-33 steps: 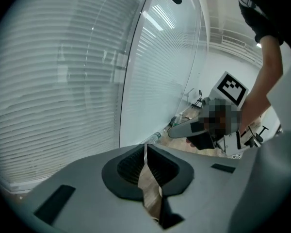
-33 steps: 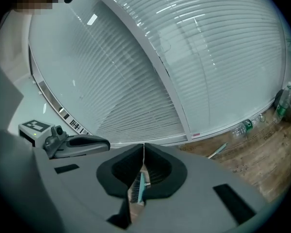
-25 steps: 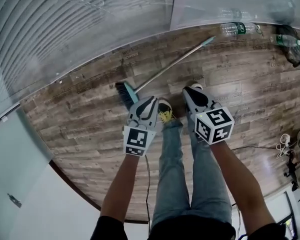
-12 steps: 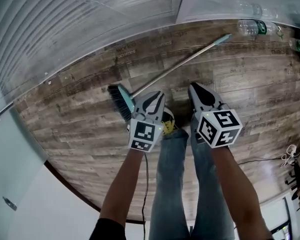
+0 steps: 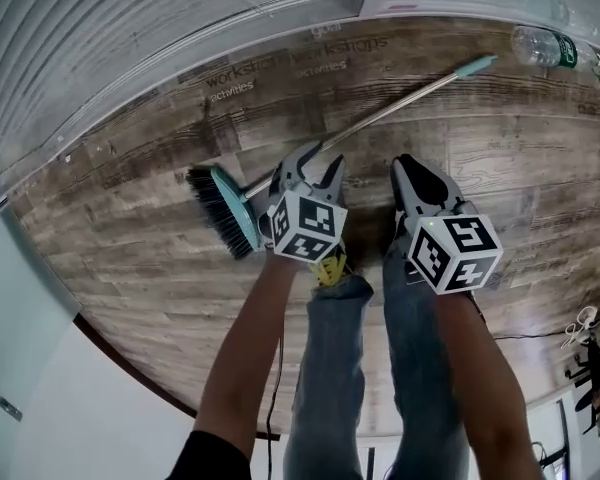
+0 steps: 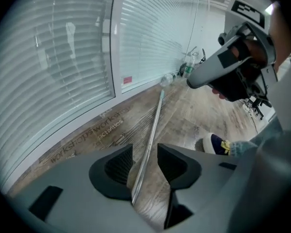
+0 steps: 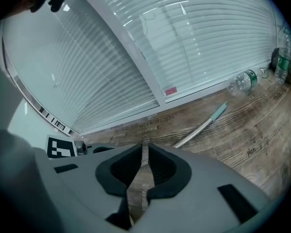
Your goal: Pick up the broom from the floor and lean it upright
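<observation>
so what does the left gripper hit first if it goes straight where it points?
Probably the broom handle, lying on the wooden floor: it runs between the jaws of the left gripper, which have just been opening and do not press on it. Depth is unclear.

Head view: we look from high above, steeply down, onto the plank floor (image 5: 130,238) and the window blinds (image 5: 100,38) at its far edge. Left gripper view: we sit low and close over the broom handle (image 6: 153,125), facing along it toward the blinds; right gripper view: we sit farther from the handle, facing the same blinds. We find handle, floor and blinds in all three.
</observation>
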Demonstrator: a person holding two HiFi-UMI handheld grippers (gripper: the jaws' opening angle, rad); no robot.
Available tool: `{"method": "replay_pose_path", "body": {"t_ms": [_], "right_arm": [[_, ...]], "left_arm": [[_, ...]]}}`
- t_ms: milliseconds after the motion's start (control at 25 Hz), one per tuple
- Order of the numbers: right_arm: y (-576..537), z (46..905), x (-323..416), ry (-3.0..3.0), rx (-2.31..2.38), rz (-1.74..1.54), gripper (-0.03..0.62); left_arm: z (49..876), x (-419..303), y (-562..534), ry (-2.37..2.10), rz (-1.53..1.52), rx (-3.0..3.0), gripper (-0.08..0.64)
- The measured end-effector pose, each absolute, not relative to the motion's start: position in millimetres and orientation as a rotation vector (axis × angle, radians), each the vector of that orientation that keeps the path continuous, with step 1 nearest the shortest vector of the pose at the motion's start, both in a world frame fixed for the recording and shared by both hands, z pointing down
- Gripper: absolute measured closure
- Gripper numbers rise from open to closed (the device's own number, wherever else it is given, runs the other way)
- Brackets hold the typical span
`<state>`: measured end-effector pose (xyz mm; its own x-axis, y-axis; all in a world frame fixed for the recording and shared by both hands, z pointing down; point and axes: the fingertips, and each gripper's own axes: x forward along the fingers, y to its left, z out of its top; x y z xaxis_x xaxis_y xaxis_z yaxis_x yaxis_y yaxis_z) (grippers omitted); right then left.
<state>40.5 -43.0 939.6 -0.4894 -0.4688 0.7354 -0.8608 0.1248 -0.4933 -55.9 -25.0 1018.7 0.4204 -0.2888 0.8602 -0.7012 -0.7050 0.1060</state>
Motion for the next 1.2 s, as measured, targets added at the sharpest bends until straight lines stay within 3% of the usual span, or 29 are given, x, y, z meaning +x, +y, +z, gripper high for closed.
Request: {"method": "replay_pose_path", "body": {"t_ms": [160, 440, 880, 1200], "right_arm": [[-47.7, 985.4, 53.7, -1.978, 1.311, 1.34, 0.515], [-52.5, 1034.6, 64.6, -1.965, 1.353, 1.371, 0.514], [-59.1, 1044.6, 69.5, -1.962, 1.361, 1.368, 0.51], [-59.8, 1049.3, 89.1, -1.895, 1.453, 1.492, 0.438]], "left_arm": [[1069.3, -46.7, -20.1, -0.785, 1.319, 2.229, 0.397], [1132.3, -53.4, -8.4, -0.723, 1.608, 2.108, 0.399], [1133.6, -47.3, -3.3, -0.625, 1.601, 2.131, 0.457], [1105.1, -35.4, -6.6, -0.698, 1.493, 2.233, 0.462]]}}
